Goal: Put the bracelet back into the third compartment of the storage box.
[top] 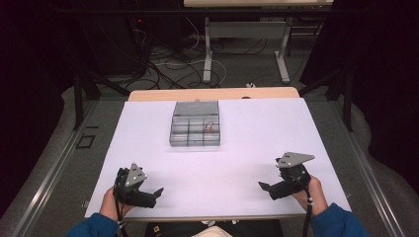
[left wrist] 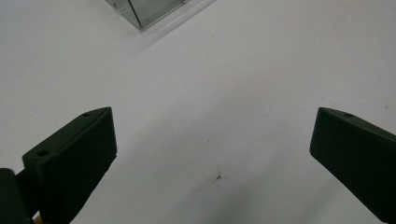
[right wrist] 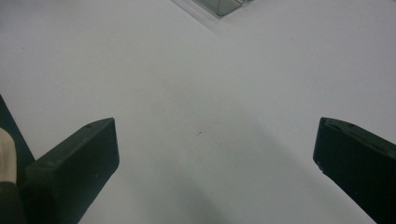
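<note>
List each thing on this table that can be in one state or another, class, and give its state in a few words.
Compartment box: lid open and standing up at the back, flat on the table, a small red item in one right-hand compartment.
Left gripper: jaws wide open, holding nothing, near the table's front edge.
Right gripper: jaws wide open, holding nothing, near the table's front edge.
</note>
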A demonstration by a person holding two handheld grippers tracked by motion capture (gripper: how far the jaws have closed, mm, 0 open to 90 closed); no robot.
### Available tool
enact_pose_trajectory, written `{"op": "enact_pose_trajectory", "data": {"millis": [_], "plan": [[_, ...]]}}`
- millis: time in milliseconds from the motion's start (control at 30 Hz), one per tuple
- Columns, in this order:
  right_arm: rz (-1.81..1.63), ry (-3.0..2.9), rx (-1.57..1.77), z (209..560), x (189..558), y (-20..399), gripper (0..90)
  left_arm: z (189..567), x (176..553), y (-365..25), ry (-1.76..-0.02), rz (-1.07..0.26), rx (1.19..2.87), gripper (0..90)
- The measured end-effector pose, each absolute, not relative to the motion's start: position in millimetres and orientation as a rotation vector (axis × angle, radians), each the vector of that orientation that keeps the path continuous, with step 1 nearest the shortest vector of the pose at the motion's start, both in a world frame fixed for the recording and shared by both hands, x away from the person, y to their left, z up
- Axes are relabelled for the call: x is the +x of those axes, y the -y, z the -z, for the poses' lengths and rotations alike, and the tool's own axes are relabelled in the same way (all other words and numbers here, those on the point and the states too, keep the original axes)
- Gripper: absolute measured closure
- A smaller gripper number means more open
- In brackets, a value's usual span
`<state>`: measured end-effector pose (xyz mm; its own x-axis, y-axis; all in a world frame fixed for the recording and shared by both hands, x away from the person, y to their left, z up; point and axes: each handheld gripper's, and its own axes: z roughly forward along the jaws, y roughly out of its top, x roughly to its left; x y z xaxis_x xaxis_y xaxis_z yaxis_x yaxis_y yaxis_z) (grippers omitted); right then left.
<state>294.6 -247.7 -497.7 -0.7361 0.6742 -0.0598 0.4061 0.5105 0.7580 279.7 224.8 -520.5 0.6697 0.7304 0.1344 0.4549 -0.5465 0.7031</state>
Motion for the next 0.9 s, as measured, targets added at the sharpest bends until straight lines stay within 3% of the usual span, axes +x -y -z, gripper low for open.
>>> {"op": "enact_pose_trajectory", "data": {"millis": [900], "plan": [[-1.104,-2.367,0.943,510.5,262.5,282.9,0.0,521.7,279.6,-223.2,-0.918,-0.535,2.225,0.7]]}}
